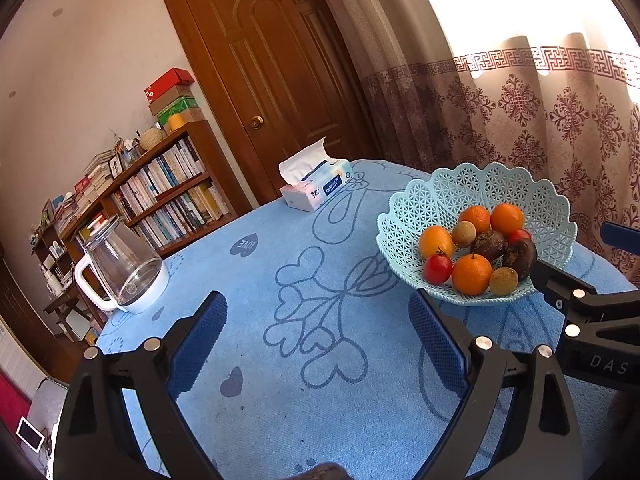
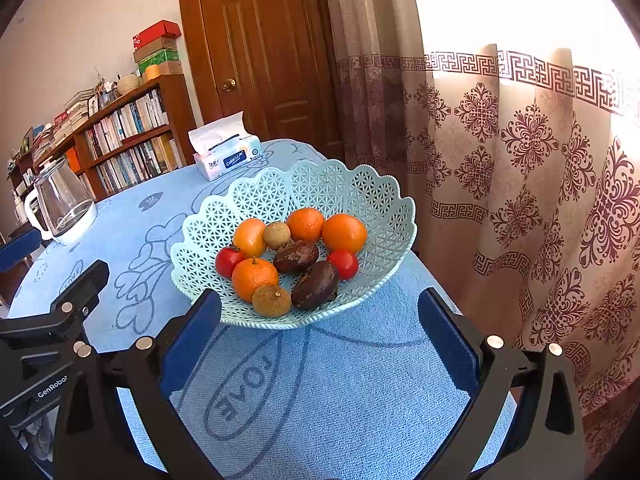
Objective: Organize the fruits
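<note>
A pale blue lattice basket (image 2: pixel 320 184) (image 1: pixel 440 196) stands on the blue tablecloth and holds several fruits: oranges (image 2: pixel 254 278) (image 1: pixel 472 274), two red tomatoes (image 2: pixel 229 261) (image 1: pixel 437 269), two dark brown wrinkled fruits (image 2: pixel 316 284) (image 1: pixel 520 256) and small tan round fruits (image 2: pixel 272 300) (image 1: pixel 503 282). My right gripper (image 2: pixel 320 320) is open just in front of the basket's near rim, nothing between its fingers. My left gripper (image 1: pixel 318 324) is open over bare cloth, left of the basket. In the left wrist view the right gripper's black body enters at the right edge.
A tissue pack (image 1: pixel 316 186) (image 2: pixel 226 152) lies at the table's far side. A glass jug with a white base (image 1: pixel 124 268) (image 2: pixel 64 204) stands at the left edge. Behind are a bookshelf (image 1: pixel 160 192), a wooden door (image 2: pixel 264 48) and patterned curtains (image 2: pixel 520 160) close to the right.
</note>
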Demonstrator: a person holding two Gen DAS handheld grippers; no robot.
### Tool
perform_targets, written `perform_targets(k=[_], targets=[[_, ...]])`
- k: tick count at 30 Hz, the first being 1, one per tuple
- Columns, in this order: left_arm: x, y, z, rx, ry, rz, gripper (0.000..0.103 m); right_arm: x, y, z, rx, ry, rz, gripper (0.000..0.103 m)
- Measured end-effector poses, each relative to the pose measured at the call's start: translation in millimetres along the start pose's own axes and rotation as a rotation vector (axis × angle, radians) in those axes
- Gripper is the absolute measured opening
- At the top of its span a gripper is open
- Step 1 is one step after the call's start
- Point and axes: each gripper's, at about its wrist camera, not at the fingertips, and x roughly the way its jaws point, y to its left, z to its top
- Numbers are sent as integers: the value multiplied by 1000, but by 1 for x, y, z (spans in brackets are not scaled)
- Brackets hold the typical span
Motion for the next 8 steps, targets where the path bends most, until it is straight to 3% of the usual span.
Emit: perform_targets(k=[8], targets=[[4, 12, -11, -39, 50, -5, 92, 1, 0, 0, -2, -1, 1, 100]])
